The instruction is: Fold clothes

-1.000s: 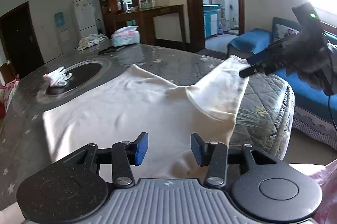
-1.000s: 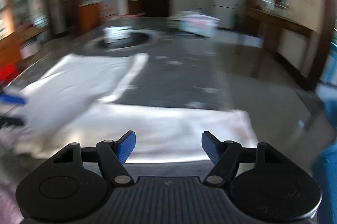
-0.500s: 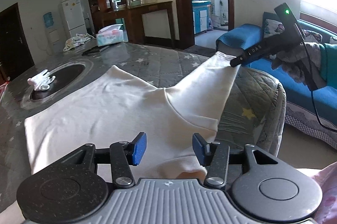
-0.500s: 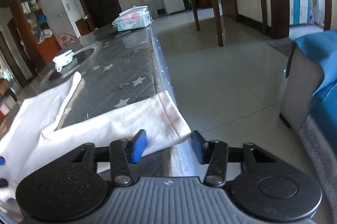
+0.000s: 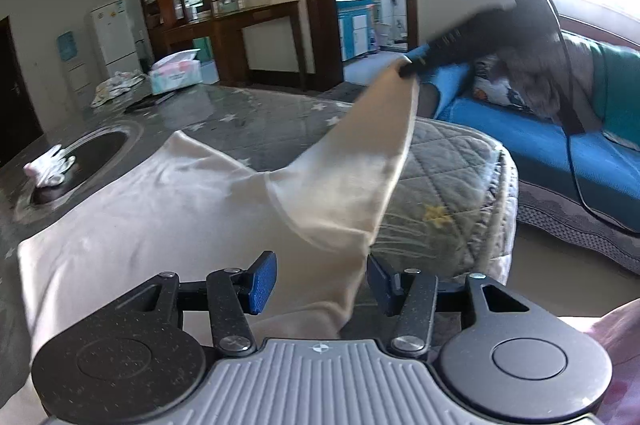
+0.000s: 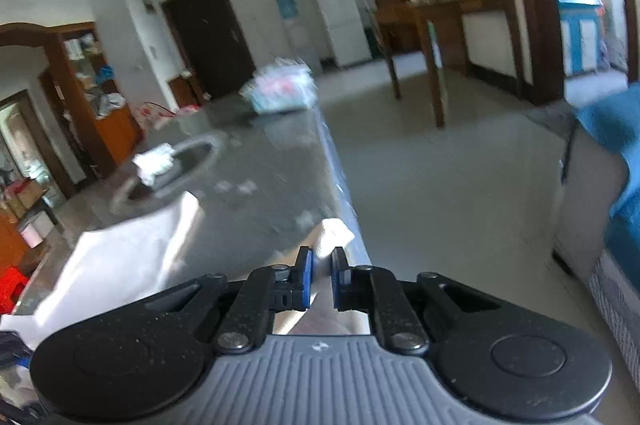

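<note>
right gripper (image 6: 320,271) — now clenched on sleeve (image 5: 360,161), lifted off table (image 5: 256,117) | left gripper (image 5: 322,281) — fingers still spread

My left gripper (image 5: 322,279): matt black speckled plastic arms, blue ribbed pads, bright metal pivot screws, grey ribbed plastic body. My right gripper (image 6: 321,275): same finish, pads pressed on cloth. Garment (image 5: 168,209): cream cloth, soft, matt, lightly creased; sleeve (image 5: 360,161) thin enough to glow in the window light. Table (image 5: 248,117): dark star-printed cover, glossy, reflective. Quilted pad (image 5: 448,185): grey stitched fabric, matt. Sideboard (image 5: 248,37): dark wood, polished. Sofa (image 5: 540,141): blue cloth.
</note>
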Available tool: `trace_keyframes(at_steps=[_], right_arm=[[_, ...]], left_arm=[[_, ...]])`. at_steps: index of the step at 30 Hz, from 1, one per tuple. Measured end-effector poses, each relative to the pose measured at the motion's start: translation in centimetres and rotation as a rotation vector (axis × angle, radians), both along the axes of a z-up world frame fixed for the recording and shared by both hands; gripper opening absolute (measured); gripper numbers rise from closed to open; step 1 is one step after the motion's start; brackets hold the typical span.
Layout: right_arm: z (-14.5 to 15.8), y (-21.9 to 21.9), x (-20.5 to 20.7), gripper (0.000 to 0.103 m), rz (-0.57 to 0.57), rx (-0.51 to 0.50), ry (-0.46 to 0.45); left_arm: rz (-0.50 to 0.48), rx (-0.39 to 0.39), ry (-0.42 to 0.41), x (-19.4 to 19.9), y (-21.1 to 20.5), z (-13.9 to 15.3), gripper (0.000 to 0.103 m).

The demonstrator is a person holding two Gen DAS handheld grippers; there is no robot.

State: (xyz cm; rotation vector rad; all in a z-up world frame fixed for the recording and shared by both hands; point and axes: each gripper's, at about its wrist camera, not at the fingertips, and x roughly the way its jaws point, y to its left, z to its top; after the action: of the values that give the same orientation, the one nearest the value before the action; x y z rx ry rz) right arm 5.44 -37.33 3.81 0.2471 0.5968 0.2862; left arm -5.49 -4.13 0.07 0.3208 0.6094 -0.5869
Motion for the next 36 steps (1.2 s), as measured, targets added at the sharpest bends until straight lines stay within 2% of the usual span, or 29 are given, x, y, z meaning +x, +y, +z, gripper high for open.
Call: trace_keyframes(at_steps=[10, 13, 18, 22, 27, 32, 36], right_arm=[[8.3, 6.1, 0.1, 0.008, 0.179, -0.033, -0.172], [10.0, 8.8, 0.0, 0.008, 0.242, -0.051, -0.209], [11.7, 12.9, 0.0, 0.008, 0.333, -0.089, -0.241], [12.5, 16.6, 0.1, 0.008, 0.407, -0.119, -0.25], [12.5, 21.6, -0.1, 0.008, 0.522, -0.13, -0.244], [10.5, 26.6, -0.7, 0.008, 0.649, -0.158, -0.198], [8.6, 29.4, -1.3, 0.009, 0.732, -0.182, -0.143]], left_arm=[[-0.104, -0.025, 0.03, 0.4, -2.2, -1.3, 0.056], [-0.113, -0.043, 0.039, 0.6, -2.3, -1.5, 0.059], [-0.11, -0.091, 0.026, 0.3, -1.3, -0.7, 0.06], [-0.049, -0.13, -0.008, -0.7, 1.8, 0.6, 0.062], [0.095, -0.168, -0.039, -2.1, 6.8, 1.4, 0.066], [0.229, -0.192, -0.019, -3.0, 10.7, 1.1, 0.066], [0.299, -0.206, -0.007, -3.4, 12.6, 0.7, 0.066]])
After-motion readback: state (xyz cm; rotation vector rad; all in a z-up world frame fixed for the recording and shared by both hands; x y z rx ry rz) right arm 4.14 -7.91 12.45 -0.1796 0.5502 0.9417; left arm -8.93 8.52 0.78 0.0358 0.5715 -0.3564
